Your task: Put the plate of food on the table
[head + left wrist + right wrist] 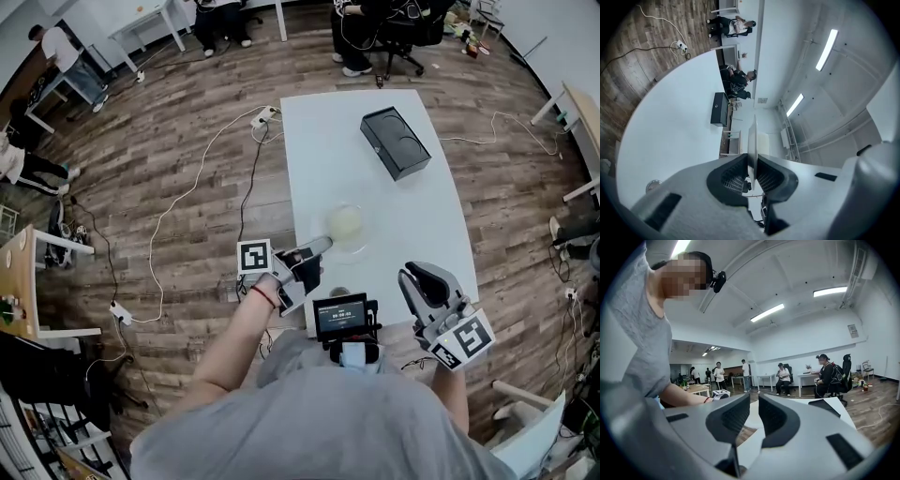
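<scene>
Plate [753, 140] edge inside left claw [751, 175]

One white table [412, 220], one plate of food [347, 228], one black box [396, 142], and two hand-held grippers [324, 245] [419, 273].

Table [323, 141]: white, long, stretching ahead of the left gripper [323, 246].
Box [396, 142]: black, flat on the table, well beyond that gripper's tips, off to their right.

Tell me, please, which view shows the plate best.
The head view: whole plate from above, with its food. The left gripper view shows only its edge, pinched in the left claw; the right gripper view, nothing of it.
</scene>
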{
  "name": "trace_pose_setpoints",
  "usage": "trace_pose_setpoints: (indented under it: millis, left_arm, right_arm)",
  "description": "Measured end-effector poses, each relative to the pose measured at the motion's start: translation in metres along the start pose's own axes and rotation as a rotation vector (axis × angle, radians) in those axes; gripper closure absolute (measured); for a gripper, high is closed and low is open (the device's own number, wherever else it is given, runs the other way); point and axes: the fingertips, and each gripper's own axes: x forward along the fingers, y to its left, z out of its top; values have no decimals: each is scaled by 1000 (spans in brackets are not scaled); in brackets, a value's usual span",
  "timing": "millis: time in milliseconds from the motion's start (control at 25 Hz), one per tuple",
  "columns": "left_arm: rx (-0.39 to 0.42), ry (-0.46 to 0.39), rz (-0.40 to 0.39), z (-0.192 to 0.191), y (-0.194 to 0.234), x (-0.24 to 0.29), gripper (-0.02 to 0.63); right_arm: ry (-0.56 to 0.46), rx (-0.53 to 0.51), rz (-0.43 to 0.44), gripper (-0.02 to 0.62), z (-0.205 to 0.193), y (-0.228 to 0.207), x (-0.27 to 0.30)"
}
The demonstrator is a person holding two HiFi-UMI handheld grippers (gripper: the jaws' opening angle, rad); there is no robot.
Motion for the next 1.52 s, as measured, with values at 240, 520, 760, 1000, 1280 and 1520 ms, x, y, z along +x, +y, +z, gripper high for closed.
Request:
trace_pose_setpoints:
  millis: [240, 520, 760, 1000, 1280, 1520]
  left_arm:
    - [-3, 17, -4, 20, 40, 31, 563]
    - [-32, 56, 17, 31, 89, 65, 563]
    - [-66, 103, 81, 40, 133, 71, 562]
    - [-59, 173, 137, 43, 166, 78, 561]
    - [-68, 194, 177, 37, 187, 82, 561]
    - [-72, 217, 194, 28, 196, 86, 562]
  right_arm:
    - [19, 9, 32, 560, -5, -35, 7]
    - [54, 8, 66, 560, -17, -70, 13]
    - [77, 23, 52, 560, -24, -78, 11]
    - [70, 18, 32, 560, -24, -84, 7]
    - [57, 4, 23, 560, -22, -81, 2]
    - [25, -2, 19, 560, -18, -75, -1]
